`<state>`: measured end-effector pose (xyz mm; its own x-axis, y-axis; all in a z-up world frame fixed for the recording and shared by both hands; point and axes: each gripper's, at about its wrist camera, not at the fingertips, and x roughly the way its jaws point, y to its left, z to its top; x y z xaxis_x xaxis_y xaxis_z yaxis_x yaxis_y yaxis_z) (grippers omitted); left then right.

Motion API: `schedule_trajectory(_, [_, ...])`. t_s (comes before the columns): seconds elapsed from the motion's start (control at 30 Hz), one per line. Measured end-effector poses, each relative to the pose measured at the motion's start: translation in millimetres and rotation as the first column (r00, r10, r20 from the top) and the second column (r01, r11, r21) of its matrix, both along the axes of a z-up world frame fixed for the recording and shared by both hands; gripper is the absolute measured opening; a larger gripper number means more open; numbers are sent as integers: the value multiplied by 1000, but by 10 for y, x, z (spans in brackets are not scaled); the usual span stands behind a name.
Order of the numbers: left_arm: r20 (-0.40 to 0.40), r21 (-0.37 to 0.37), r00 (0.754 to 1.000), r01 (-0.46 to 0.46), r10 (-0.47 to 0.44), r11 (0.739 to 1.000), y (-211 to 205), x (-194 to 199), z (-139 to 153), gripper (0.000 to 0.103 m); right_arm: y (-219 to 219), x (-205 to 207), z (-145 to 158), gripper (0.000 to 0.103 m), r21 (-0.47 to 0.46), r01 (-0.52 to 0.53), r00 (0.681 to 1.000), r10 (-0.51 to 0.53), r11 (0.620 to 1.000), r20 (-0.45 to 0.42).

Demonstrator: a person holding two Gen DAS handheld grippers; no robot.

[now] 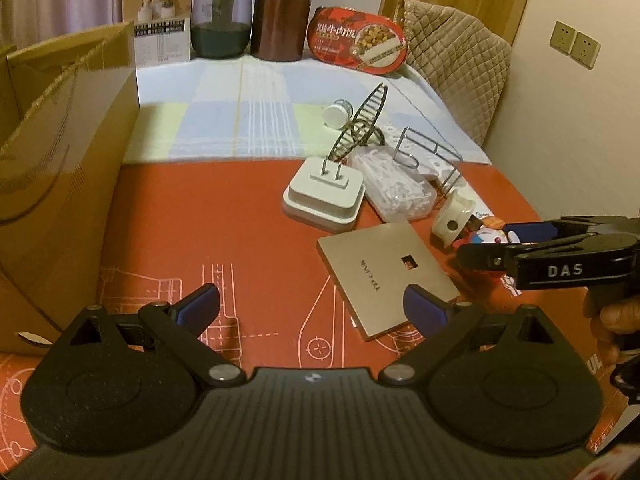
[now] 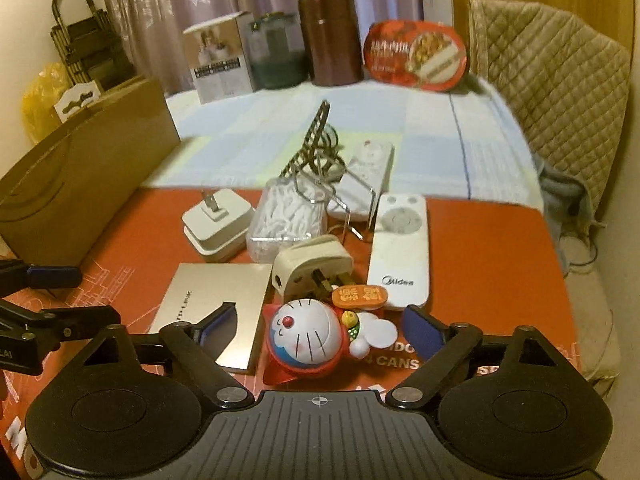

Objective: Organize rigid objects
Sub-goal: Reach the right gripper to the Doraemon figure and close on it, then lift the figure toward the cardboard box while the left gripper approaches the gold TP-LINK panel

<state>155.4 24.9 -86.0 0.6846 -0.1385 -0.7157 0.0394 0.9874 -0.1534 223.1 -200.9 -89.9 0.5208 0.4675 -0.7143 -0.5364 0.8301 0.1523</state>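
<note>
- The right tool [image 2: 318,330] tilts down toward the red surface [image 2: 500,264], its jaws spread on either side of a cat figurine [image 2: 308,338] without pressing on it.
- The figurine lies on the surface, just in front of a white remote [image 2: 400,252] and a cream plug [image 2: 308,272].
- The left tool [image 1: 312,308] tilts down too, jaws apart and empty, over the near edge of a gold box [image 1: 384,268].
- A hand [image 1: 612,320] grips the right tool's handle.
</note>
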Motion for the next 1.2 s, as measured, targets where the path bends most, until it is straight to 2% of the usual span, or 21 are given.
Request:
schedule_trajectory(0.1, [-2,-5,1000,9,-9,1000,-4,10,-34,96,55,51,-32,76,-23,3,1000,-4,1000,-9])
schedule_trajectory(0.17, [3,-9,1000,15,-15,1000,-1,12,-37,96,65,68,-39,67,-35,10,1000,-10,999,-14])
schedule_trajectory(0.37, [1,11,1000,18,-18,1000,10,17,-51,96,129,32,-25,66,-56,11,1000,-12,998,-13])
schedule_trajectory(0.47, [-6,16,1000,15,-15,1000,23,28,-64,96,180,9,-31,65,-7,-44,998,44,999,-47])
schedule_trajectory(0.53, [-9,3,1000,19,-19,1000,23,38,-66,96,170,34,-33,64,66,-49,994,55,997,-93])
schedule_trajectory(0.6, [-8,-13,1000,25,-25,1000,-3,52,-58,96,130,24,-19,64,91,-14,994,24,996,-108])
schedule_trajectory(0.73, [8,-15,999,45,-45,999,-140,127,-36,97,26,-77,77,64,58,44,997,-41,997,-62])
schedule_trajectory(0.97, [-9,38,999,31,-30,999,-459,361,-169,99,-226,-131,190,64,41,188,982,-186,981,-31])
schedule_trajectory(1.07, [-26,45,1000,13,-12,999,-528,432,-252,100,-284,-100,201,64,42,219,975,-218,975,-36])
schedule_trajectory(1.2, [-19,91,1000,-13,15,996,-599,479,-313,99,-288,-92,199,64,45,223,974,-221,974,-39])
